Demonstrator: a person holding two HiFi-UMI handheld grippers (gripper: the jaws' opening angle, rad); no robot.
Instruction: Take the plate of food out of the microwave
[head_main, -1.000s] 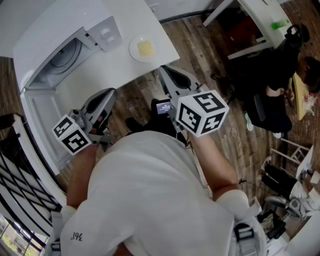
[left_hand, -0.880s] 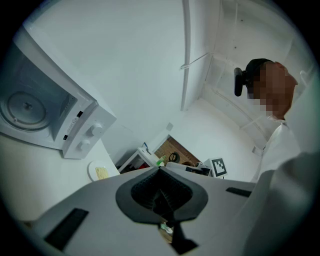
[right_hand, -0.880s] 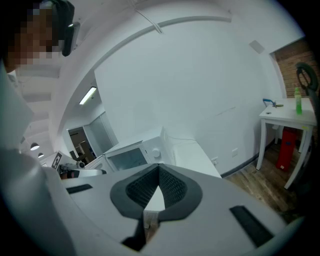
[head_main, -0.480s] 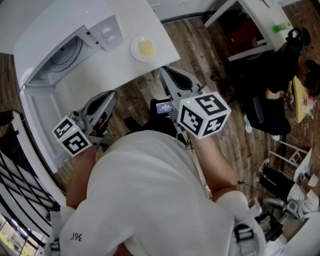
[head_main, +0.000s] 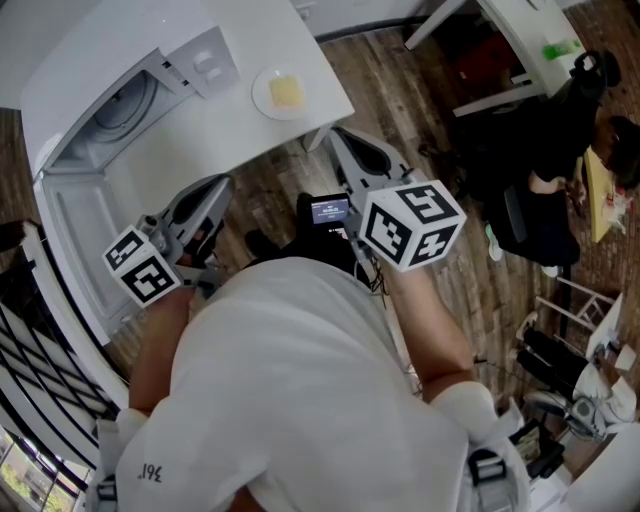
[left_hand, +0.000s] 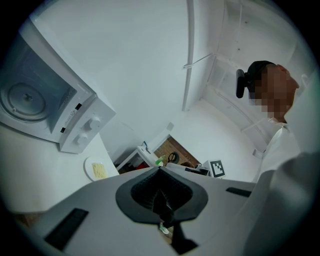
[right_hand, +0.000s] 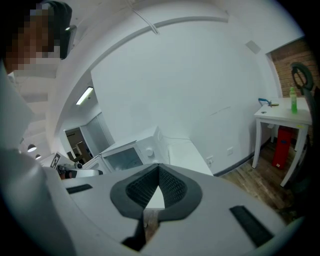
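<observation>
The microwave (head_main: 130, 105) sits at the left on a white table (head_main: 215, 145), and its door (head_main: 70, 235) is open. The left gripper (head_main: 220, 185) is near the table edge, its 2 jaws shut tight on nothing. The plate (head_main: 280, 93) of food sits on the table, just right of the microwave. The right gripper (head_main: 333, 138) is by the table corner, its jaws shut and empty too.

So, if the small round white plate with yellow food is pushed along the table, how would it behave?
The small round white plate looks rigid and shallow, so it would probably slide, not tip. The flat yellow food seems loose and might shift.
</observation>
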